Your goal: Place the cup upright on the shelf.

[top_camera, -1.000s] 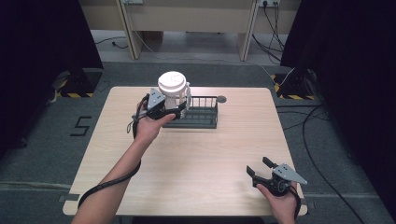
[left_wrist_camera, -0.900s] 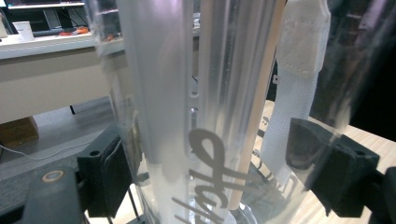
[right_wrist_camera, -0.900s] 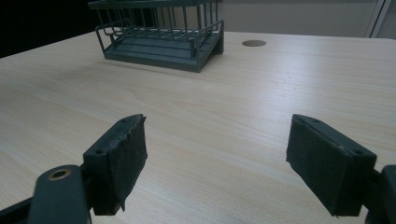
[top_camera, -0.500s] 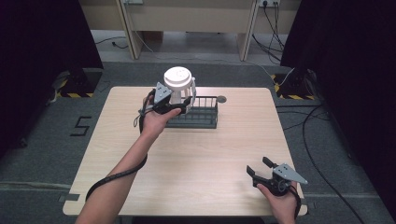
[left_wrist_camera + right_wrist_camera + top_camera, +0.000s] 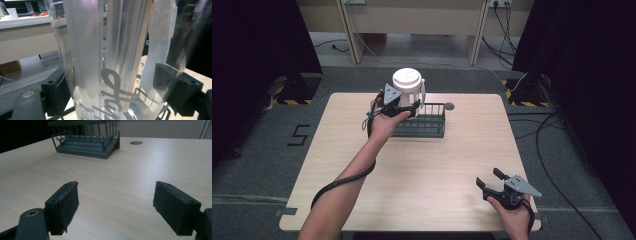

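Note:
A clear plastic bottle with a white lid (image 5: 407, 85) is held up over the left end of a dark wire rack (image 5: 424, 122) at the back of the table. My left gripper (image 5: 404, 106) is shut on the bottle's body. In the left gripper view the bottle (image 5: 110, 57) stands between the jaws, with white lettering and a white strap (image 5: 160, 42) on it. My right gripper (image 5: 489, 180) rests open near the table's front right edge, nothing between its fingers. In the right gripper view the rack (image 5: 86, 138) stands far ahead of that gripper (image 5: 116, 206).
A round cable hole (image 5: 449, 106) lies in the wooden table (image 5: 437, 165) just right of the rack. Desk legs and cables stand on the floor behind the table, and dark curtains hang on both sides.
My left gripper has carried the bottle a little to the right and farther back, over the rack's left end. The right gripper has stayed still.

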A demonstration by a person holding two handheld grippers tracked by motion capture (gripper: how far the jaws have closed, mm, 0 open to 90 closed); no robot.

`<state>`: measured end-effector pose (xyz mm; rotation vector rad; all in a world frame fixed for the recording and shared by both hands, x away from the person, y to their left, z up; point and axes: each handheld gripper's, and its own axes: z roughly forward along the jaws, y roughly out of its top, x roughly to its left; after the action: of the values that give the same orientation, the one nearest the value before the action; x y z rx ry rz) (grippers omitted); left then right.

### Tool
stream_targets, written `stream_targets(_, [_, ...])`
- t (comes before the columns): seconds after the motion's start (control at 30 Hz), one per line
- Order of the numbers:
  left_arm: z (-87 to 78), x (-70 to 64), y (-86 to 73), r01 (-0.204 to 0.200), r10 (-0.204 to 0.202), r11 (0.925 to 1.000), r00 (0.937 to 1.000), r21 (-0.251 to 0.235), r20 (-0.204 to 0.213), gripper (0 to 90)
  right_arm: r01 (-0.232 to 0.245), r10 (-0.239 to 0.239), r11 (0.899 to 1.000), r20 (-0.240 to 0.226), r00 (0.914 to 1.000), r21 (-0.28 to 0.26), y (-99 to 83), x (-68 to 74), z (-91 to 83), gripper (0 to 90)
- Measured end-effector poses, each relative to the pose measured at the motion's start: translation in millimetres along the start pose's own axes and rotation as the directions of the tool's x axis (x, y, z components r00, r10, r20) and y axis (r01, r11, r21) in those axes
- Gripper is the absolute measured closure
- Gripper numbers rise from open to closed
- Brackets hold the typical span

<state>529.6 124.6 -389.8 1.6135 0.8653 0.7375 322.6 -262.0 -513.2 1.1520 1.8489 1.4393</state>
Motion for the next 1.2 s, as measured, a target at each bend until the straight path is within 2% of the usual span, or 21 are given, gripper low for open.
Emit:
stream_targets(0.57, [20.3,6.4,-8.4,0.032,-0.030,0.9983,0.9980,0.048,-0.057,17.6,0.000,0.000,1.000,-0.008,1.0000,0.003,0.1,-0.7,0.1,21.4])
stream_targets(0.73, [24.4,5.1,-10.9,0.026,-0.022,0.9979,0.9978,0.060,-0.063,17.6,0.000,0.000,1.000,-0.009,1.0000,0.004,0.1,-0.7,0.2,21.5])
stream_targets(1.2, [35.8,3.9,-16.9,0.047,-0.041,0.9957,0.9959,0.079,-0.081,17.5,0.001,-0.001,1.000,-0.014,0.9999,0.003,0.2,-1.1,0.0,21.6])
